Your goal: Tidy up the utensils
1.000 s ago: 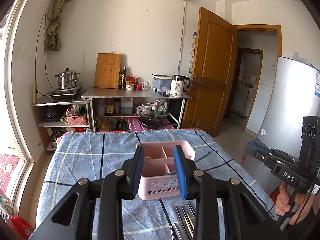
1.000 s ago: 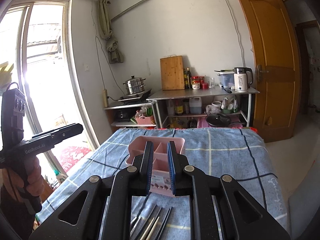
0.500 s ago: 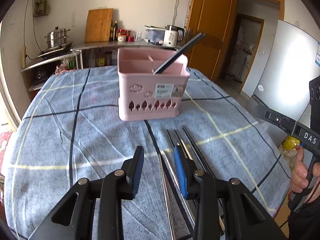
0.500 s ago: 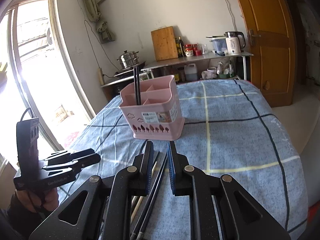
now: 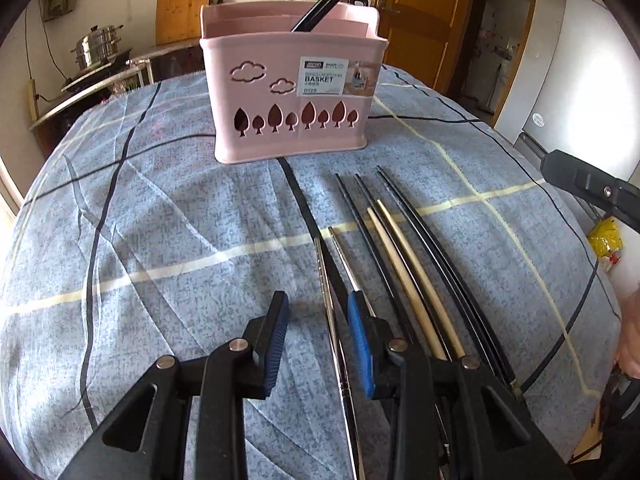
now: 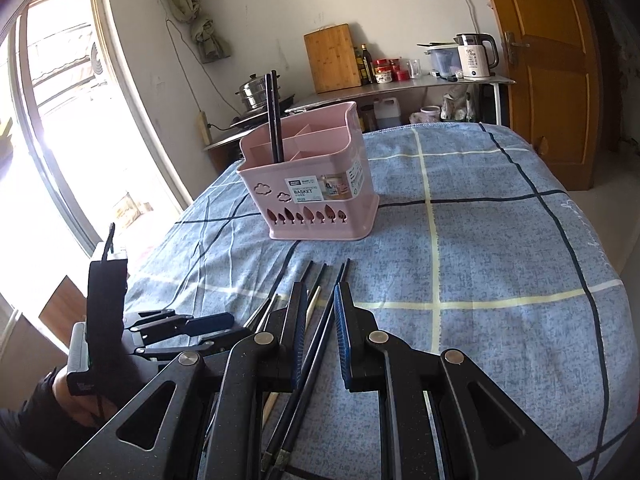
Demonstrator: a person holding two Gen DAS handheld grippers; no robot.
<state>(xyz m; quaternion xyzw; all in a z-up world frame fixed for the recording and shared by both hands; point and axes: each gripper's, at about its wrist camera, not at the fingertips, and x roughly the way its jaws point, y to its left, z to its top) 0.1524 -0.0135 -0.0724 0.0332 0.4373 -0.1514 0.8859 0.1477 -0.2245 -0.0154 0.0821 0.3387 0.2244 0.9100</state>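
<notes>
A pink utensil basket stands on the blue checked cloth, with black chopsticks upright in a rear compartment. Several chopsticks lie in a row in front of it: metal ones, wooden ones and black ones. My left gripper is open low over the metal chopsticks, one lying between its fingers. My right gripper is open low over a pair of black chopsticks that runs between its fingers. The left gripper also shows in the right wrist view.
The table's front and right edges are near the chopstick ends. Behind stand a steel shelf with a kettle, a cutting board and a steamer pot. A wooden door and a window flank the room.
Both grippers have dropped and moved forward toward the chopsticks on the cloth. The right gripper's jaws have opened a little wider around the black pair.
</notes>
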